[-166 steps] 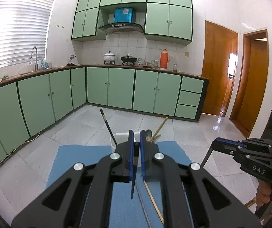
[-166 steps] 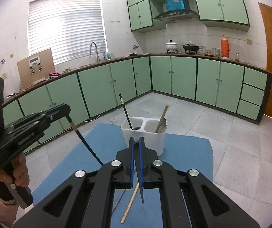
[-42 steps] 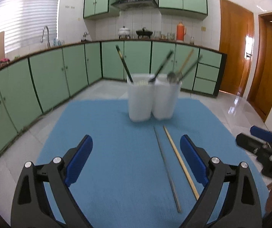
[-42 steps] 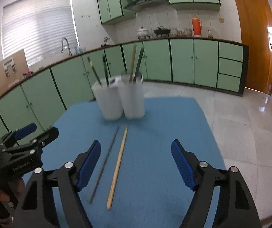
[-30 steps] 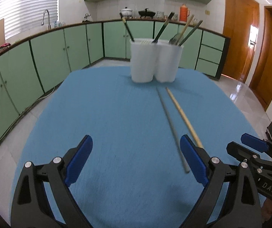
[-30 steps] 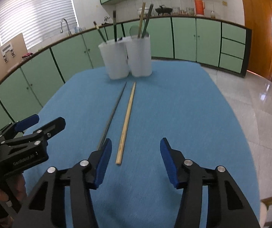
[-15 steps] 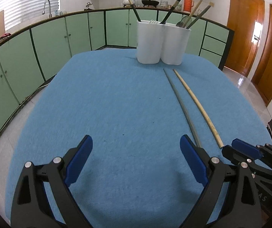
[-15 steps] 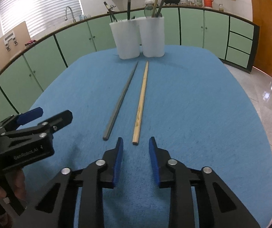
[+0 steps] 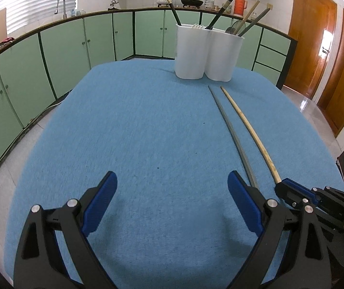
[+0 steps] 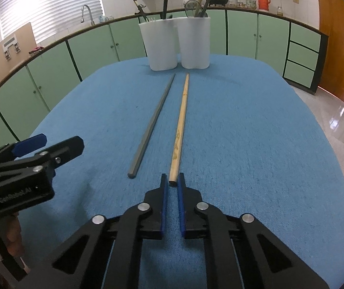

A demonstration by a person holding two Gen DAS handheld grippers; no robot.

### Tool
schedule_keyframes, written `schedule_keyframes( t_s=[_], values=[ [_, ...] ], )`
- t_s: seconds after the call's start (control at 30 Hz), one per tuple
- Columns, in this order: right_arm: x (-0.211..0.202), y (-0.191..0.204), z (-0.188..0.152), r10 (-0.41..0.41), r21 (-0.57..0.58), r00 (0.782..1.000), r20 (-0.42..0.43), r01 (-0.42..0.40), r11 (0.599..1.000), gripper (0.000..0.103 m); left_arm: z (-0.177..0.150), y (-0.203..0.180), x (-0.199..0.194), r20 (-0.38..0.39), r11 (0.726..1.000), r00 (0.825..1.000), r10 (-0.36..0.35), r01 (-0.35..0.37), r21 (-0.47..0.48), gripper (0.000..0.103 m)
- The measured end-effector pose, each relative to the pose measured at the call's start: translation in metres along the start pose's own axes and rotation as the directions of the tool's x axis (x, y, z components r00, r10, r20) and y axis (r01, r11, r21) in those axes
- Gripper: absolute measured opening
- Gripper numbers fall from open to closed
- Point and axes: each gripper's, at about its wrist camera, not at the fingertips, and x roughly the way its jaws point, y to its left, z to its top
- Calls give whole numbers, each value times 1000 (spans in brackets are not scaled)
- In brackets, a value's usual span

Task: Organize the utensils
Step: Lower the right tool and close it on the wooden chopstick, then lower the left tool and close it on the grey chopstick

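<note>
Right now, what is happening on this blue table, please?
A person holds a gripper in each hand and is sorting chopsticks into the white utensil holder at the far end of the blue cloth. The right gripper has just been closing on the near end of the wooden chopstick. The grey chopstick lies beside it, untouched. The left gripper is open and holds nothing.

Each gripper is built from matte black angular plastic arms, fitted with round silver screw heads and blue pads on the 2 fingers (image 9: 243, 204). White lettering reading "GenRobot.AI" is printed on the left gripper (image 10: 49, 148) body.
</note>
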Motion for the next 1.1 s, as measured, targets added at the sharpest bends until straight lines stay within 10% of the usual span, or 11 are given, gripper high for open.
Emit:
schedule_keyframes(
  t_s=[0.77, 0.97, 1.1],
  values=[
    [-22, -64, -6, -61, 182, 998, 0, 59, 981, 7, -7, -50, 8, -49, 992, 992, -120, 121, 26, 74],
    [-22, -67, -6, -39, 187, 999, 5, 37, 982, 7, -11, -65, 24, -97, 990, 987, -130, 134, 39, 32],
    [-24, -66, -6, -24, 184, 1000, 12, 22, 983, 7, -13, -70, 23, -87, 990, 988, -125, 129, 48, 27]
  ],
)
